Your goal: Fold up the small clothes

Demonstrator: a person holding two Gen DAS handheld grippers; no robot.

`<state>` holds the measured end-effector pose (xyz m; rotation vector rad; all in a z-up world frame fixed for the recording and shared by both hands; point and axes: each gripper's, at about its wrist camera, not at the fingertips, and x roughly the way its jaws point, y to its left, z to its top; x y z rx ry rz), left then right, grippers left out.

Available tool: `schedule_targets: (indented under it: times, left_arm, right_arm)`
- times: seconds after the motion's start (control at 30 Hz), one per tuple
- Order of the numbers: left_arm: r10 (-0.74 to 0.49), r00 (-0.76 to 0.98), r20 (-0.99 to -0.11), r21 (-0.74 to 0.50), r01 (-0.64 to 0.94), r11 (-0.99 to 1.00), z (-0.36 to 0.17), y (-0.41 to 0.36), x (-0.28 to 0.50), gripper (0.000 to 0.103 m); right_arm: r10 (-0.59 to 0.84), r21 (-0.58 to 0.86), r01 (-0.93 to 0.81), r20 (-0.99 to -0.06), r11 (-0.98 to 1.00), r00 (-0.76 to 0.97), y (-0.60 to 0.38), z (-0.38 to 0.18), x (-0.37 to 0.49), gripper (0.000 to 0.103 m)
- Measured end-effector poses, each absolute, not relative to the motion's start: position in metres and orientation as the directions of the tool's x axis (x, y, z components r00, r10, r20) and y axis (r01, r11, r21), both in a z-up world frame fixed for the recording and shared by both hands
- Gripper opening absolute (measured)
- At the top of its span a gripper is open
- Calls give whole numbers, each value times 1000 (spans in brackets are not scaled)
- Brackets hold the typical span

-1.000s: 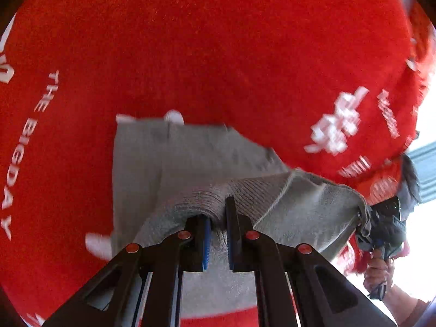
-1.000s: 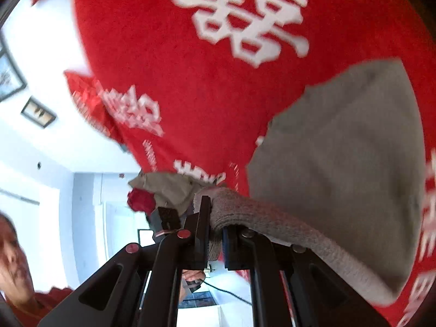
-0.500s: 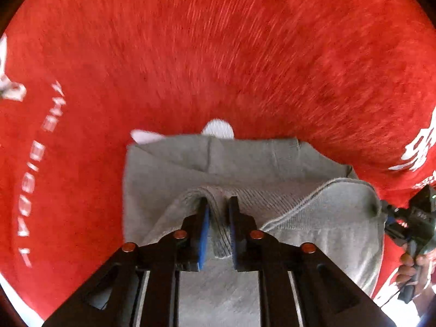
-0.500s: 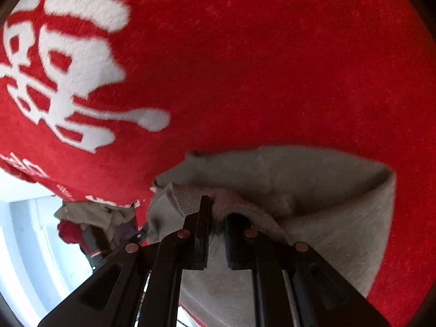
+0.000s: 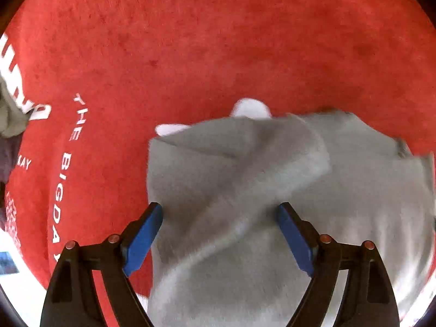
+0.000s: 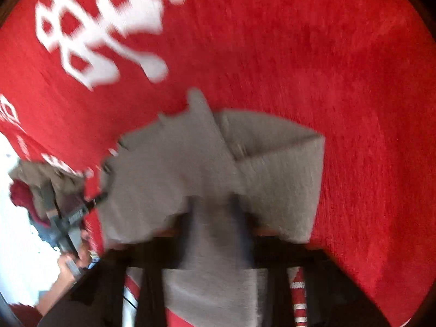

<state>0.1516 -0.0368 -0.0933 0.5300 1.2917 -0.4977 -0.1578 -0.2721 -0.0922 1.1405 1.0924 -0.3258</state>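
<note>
Left gripper (image 5: pixel 219 231): jaws spread wide, holding nothing.
Right gripper (image 6: pixel 218 218): blurred; cannot tell its grip.
Garment (image 5: pixel 245 190): grey knit, folded over on red cloth (image 5: pixel 218 41).
Handling: soft, light, floppy; best pinched at a folded edge.

We see the garment (image 5: pixel 245 190) lying on the cloth (image 5: pixel 218 41), folded over itself, one layer crossing on top of another. The left gripper (image 5: pixel 220 234) sits over the garment's near part, its fingers (image 5: pixel 141 239) spread to either side of a raised fold. Printed lettering (image 5: pixel 65 174) lies left of the garment. In the right wrist view, large printed characters (image 6: pixel 100 30) lie behind and left of the garment (image 6: pixel 190 163); a pile of clothes (image 6: pixel 35 188) sits at the far left.
</note>
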Motion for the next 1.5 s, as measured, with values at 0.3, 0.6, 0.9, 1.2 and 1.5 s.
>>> schedule_targets:
  times: [0.3, 0.6, 0.9, 1.2, 1.5]
  left_arm:
    - [-26, 291, -956, 138, 527, 838, -68, -20, 199, 87]
    - [-25, 104, -994, 51, 669, 741, -55, 57, 126, 87]
    - [7, 6, -1000, 9, 553, 833, -89, 122, 100, 87]
    - [50, 38, -998, 63, 562, 825, -89, 149, 87, 87]
    - [-205, -87, -975, -215, 604, 767, -80, 131, 83, 86]
  right_arm:
    - [233, 499, 761, -866, 414, 442, -293, -89, -187, 13]
    - [320, 555, 762, -827, 335, 461, -236, -66, -267, 45]
    - [376, 603, 787, -765, 130, 523, -182, -104, -314, 26]
    - [370, 527, 815, -827, 243, 424, -187, -96, -293, 16]
    - [340, 518, 689, -855, 507, 392, -154, -43, -242, 20]
